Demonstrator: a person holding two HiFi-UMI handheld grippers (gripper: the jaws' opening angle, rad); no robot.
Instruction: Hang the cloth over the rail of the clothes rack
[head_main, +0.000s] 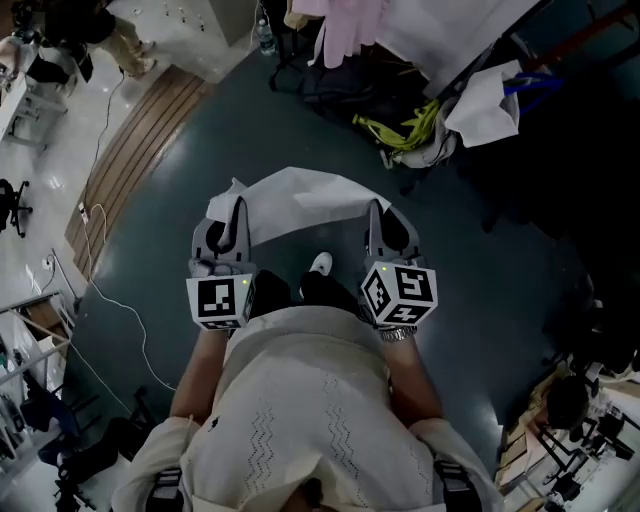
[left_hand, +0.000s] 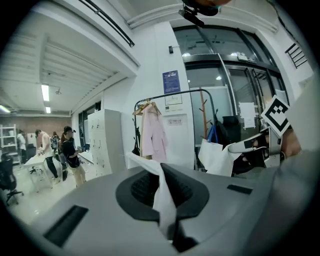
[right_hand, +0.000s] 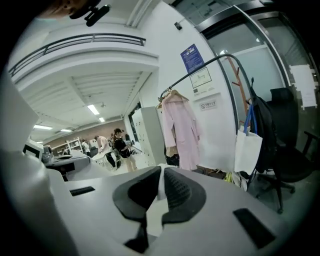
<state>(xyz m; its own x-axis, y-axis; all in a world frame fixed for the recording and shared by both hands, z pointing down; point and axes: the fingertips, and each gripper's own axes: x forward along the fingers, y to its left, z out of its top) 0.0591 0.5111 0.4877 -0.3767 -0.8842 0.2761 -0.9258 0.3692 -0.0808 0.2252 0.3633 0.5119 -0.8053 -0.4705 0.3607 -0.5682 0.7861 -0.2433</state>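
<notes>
A white cloth (head_main: 297, 200) is stretched between my two grippers over the dark floor, in front of the person's body. My left gripper (head_main: 232, 218) is shut on its left corner; a strip of the cloth (left_hand: 163, 200) runs out between the black pads. My right gripper (head_main: 381, 222) is shut on the right corner, where the white cloth (right_hand: 154, 216) shows between its jaws. The clothes rack's curved black rail (right_hand: 210, 62) stands ahead, some way off, also visible as the rail (left_hand: 170, 95) in the left gripper view. From the left gripper view, the right gripper (left_hand: 252, 150) holds the cloth's far end.
A pink coat (right_hand: 179, 132) hangs on the rack, with a white tote bag (right_hand: 248, 150) and a black office chair (right_hand: 287, 150) to its right. Yellow-green items (head_main: 412, 130) and white fabric (head_main: 485, 105) lie by the rack's base. People (left_hand: 67, 155) stand at desks far left. A white cable (head_main: 120, 300) runs across the floor.
</notes>
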